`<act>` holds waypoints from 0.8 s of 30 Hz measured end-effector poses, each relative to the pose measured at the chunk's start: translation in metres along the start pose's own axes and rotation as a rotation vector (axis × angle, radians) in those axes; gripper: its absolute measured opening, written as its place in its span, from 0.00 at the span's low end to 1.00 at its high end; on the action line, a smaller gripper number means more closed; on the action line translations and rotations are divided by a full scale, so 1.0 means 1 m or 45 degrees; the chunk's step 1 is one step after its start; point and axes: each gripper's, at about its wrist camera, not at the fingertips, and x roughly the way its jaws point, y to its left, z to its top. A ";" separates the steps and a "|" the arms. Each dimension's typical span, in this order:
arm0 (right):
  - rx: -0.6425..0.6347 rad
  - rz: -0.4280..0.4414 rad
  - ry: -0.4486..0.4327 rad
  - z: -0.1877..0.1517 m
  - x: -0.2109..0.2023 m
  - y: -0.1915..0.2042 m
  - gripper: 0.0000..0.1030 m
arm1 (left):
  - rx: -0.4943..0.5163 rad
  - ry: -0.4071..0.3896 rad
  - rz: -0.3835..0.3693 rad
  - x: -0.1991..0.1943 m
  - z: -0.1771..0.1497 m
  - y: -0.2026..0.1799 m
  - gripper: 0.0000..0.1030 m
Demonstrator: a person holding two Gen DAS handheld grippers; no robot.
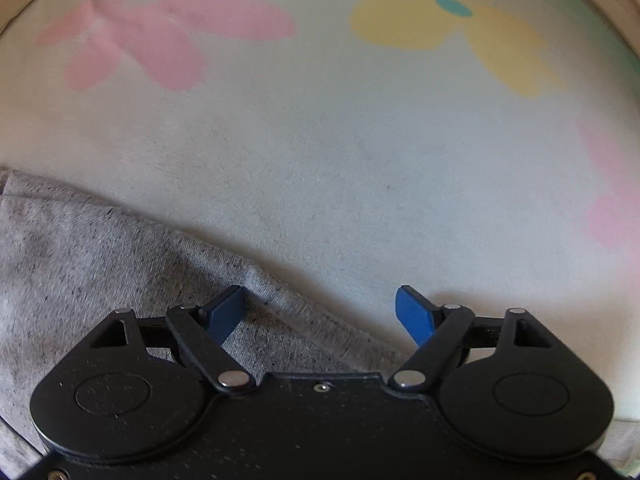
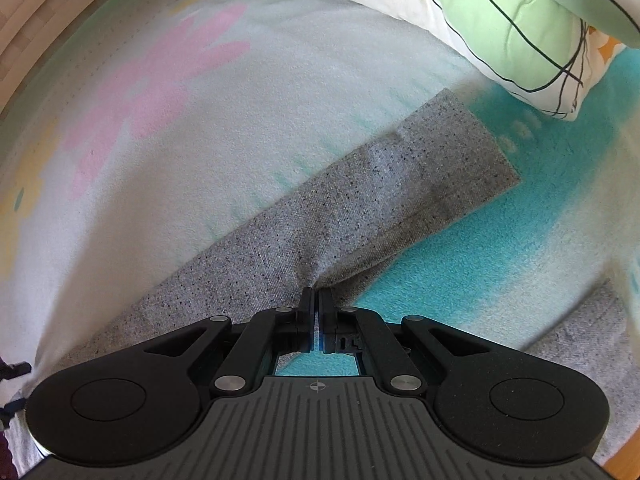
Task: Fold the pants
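Note:
The grey speckled pants (image 2: 360, 208) lie on a pale flowered bed sheet (image 2: 160, 120). One leg stretches away to the upper right; another grey part (image 2: 580, 340) shows at the lower right. My right gripper (image 2: 318, 300) is shut on a pinched edge of the pants leg, lifting a ridge of cloth. In the left wrist view the pants (image 1: 100, 260) fill the lower left. My left gripper (image 1: 320, 308) is open, its blue pads wide apart, over the edge of the pants with cloth under the left pad (image 1: 226, 312).
A green and white pillow (image 2: 500, 20) lies at the far right of the bed. The sheet (image 1: 320, 140) has pink and yellow flowers. A wooden bed edge (image 2: 24, 20) runs along the upper left.

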 end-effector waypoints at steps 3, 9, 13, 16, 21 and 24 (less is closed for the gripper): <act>-0.014 0.011 -0.014 0.004 -0.003 -0.004 0.02 | 0.047 -0.083 0.135 -0.010 -0.004 -0.011 0.11; -0.066 0.028 -0.104 0.000 -0.035 -0.003 0.02 | 0.031 -0.199 0.054 -0.063 -0.034 0.004 0.04; -0.076 0.052 -0.207 -0.006 -0.072 -0.009 0.02 | 0.072 -0.314 0.013 -0.117 -0.059 0.007 0.04; -0.069 0.095 -0.286 -0.015 -0.107 -0.018 0.02 | 0.105 -0.391 -0.029 -0.154 -0.083 0.011 0.04; -0.115 0.148 -0.343 -0.039 -0.161 -0.038 0.00 | 0.200 -0.603 -0.092 -0.218 -0.136 0.017 0.00; -0.158 0.105 -0.329 -0.059 -0.168 -0.051 0.00 | 0.248 -0.601 -0.163 -0.238 -0.172 0.028 0.00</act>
